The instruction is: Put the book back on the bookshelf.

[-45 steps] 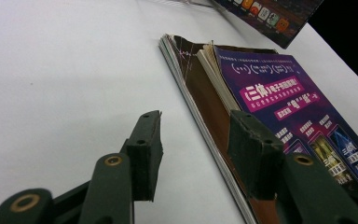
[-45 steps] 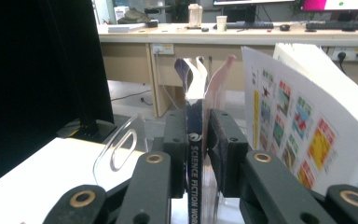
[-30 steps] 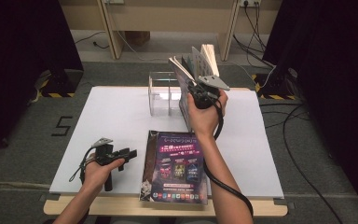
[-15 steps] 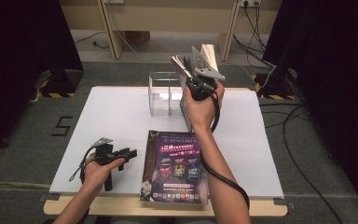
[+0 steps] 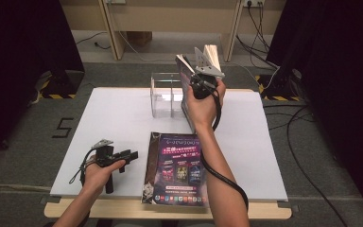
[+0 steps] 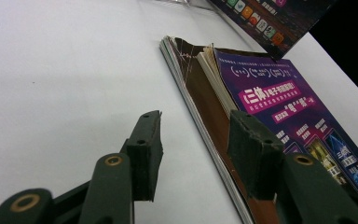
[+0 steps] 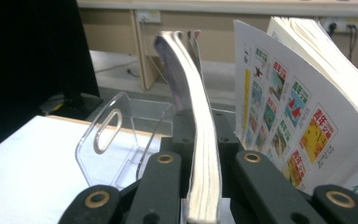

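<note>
My right gripper is raised over the far middle of the white table. It holds a thick magazine upright by its edge. In the right gripper view its jaws have just been closing, and the pads press both sides of this magazine. My left gripper lies on the table at the near left, open with nothing between its fingers. In the left gripper view my left gripper points at the spine of a flat stack of magazines with purple covers.
A clear acrylic rack stands at the back of the table, left of the held magazine, and its wall shows close by. Another magazine with colourful printed pages fans open to the right. Cables lie on the floor beyond.
My right hand has edged slightly away from me with the upright magazine, toward the rack. The left gripper and the flat stack have not moved.
</note>
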### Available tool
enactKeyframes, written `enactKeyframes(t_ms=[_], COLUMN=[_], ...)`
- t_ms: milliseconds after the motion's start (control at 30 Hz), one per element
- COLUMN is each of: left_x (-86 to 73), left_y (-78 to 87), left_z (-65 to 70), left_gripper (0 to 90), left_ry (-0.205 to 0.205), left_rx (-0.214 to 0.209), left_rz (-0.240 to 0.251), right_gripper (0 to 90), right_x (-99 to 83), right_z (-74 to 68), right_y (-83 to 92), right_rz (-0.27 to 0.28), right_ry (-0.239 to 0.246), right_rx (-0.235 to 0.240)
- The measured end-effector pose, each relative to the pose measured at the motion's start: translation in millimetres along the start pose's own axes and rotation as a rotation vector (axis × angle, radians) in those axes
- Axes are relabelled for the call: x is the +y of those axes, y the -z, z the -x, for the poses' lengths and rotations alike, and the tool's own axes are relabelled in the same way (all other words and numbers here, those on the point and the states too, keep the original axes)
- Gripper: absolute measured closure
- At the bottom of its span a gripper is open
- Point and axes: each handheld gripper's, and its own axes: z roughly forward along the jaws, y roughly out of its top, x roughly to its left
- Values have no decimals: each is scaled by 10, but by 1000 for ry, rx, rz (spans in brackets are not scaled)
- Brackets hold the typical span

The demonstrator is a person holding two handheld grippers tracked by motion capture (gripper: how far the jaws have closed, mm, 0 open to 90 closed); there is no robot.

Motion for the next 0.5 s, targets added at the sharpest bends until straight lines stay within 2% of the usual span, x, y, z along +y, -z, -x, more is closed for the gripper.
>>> enactKeyframes(t_ms=[67, 200, 300, 500], left_x=[2, 4, 11, 21], left_y=[-5, 0, 3, 25], left_z=[-7, -4, -12, -21], left_gripper=[540, 541, 541, 542], left_ry=[-1, 0, 0, 1], left_rx=[2, 5, 7, 11], left_rz=[3, 1, 5, 17], right_gripper=[844, 845, 845, 845], right_x=[-31, -52, -38, -1], right_z=[8, 12, 17, 1], right_y=[18, 20, 14, 35], right_rz=[14, 34, 37, 81], right_ry=[-15, -9, -14, -17], right_rx=[11, 2, 5, 7])
